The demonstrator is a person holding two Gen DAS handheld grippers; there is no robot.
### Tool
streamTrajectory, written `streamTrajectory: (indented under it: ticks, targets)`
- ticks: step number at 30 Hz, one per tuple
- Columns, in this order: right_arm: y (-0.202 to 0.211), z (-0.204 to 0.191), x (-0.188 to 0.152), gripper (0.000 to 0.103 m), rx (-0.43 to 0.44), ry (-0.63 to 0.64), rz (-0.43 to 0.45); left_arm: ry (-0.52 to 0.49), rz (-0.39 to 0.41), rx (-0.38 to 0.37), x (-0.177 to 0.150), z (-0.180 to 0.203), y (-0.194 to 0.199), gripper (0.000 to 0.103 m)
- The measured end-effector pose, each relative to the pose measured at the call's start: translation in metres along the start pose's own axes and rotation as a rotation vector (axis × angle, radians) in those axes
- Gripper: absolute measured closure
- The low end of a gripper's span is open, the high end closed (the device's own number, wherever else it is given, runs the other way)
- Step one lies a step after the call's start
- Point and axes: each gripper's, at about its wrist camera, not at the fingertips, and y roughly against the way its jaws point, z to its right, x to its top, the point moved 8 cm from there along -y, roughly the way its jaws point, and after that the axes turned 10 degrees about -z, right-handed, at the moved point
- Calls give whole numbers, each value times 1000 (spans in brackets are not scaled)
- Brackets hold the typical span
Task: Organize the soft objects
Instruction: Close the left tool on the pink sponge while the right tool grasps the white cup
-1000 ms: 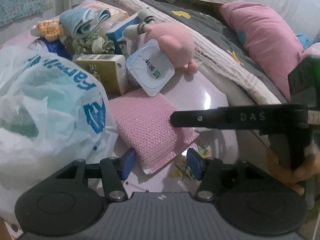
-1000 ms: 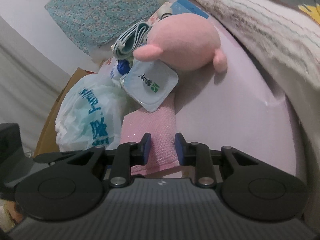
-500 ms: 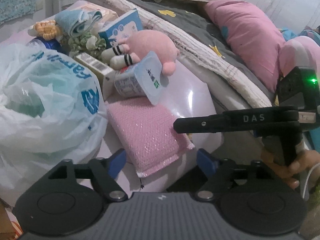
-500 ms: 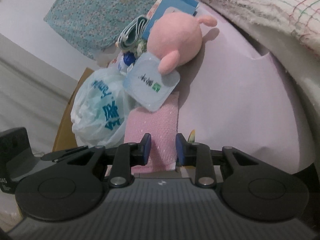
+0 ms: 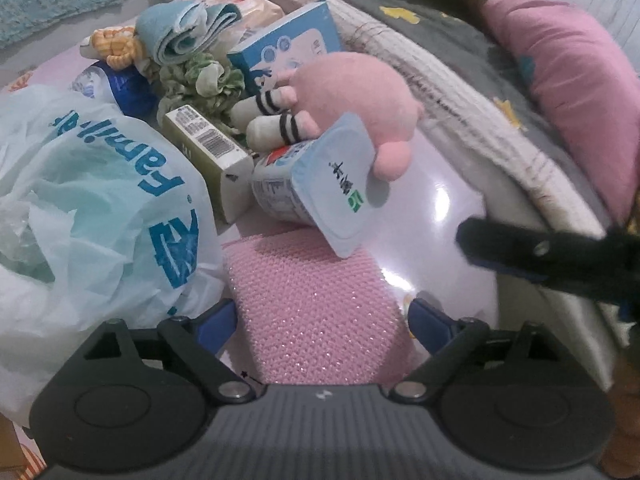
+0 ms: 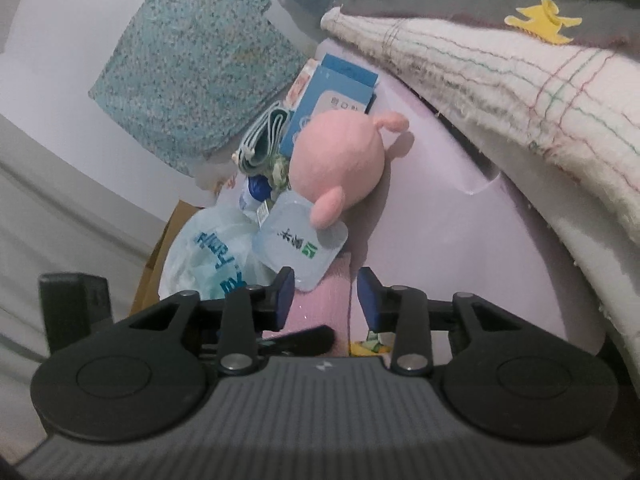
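Lying flat on the glossy lilac tabletop [image 5: 436,216], the pink textured foam pad [image 5: 316,312] is sitting between the wide-spread blue pads of the left gripper [image 5: 322,320]; its jaws have just been opening, and neither pad seems to be pressing on the foam, though the near edge is hidden under the gripper body. Resting on the pad's far edge is a pale blue square-lidded plastic cup [image 5: 316,188], tipped on its side with the lid facing the camera. Behind the cup, a round pink plush toy with striped white limbs [image 5: 352,96] is leaning against it. Left of the pad, touching its side, a crumpled white plastic bag with blue lettering [image 5: 92,208] is bulging. Beyond the pad, next to the cup, an olive-and-white cardboard carton [image 5: 208,152] is lying, with a green ruffled scrunchie [image 5: 200,80], a rolled teal towel [image 5: 184,30] and a blue-and-white box [image 5: 288,46] further back. Right of the pad, a cream blanket edge [image 5: 452,80] is draping along the tabletop.

From the right wrist view, the right gripper [image 6: 326,294] is hovering over the pad's near corner [image 6: 316,308], its jaws part-way apart after just opening, with nothing clamped between them.
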Motion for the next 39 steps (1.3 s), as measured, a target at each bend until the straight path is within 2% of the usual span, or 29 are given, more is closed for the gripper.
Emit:
streamTrajectory:
  ticks: [6,7,8,11,14,17,21,25,26,33,36,39]
  targets:
    - [-19,-16,10,46,16,24,-27,28,27,-19,-8,-9,1,17]
    - [-24,-19,12,39,15,20,-32,33,27,-16,-10,-10,3,17]
    - [-29,-21,15,32,16,7,-36,39,26,-16,-12,-10,4,18]
    - [-43,-21,24,22,45,-73,-48,62,26,-23,-17,-14,8,19]
    - [-57,-21,29,21,55,-141,-78,70,29,-31,-24,-18,11,19]
    - [-72,-20,29,21,4,-176,-116,70,29,-44,-32,-19,12,19]
    - [-88,-17,23,21,-12,-253,-163,71,38,-56,-35,-20,13,19]
    - [-96,-16,15,22,11,-321,-168,79,43,-75,-37,-21,14,19]
    - [-97,-17,14,26,13,-324,-161,78,45,-76,-37,-21,14,19]
    - [-91,-29,18,39,-31,-247,-101,68,48,-94,-42,-20,16,19]
    - [-82,-30,25,40,-70,-207,-100,66,47,-100,-44,-20,18,19]
    - [-74,-31,32,42,-115,-157,-137,69,45,-110,-46,-20,18,19]
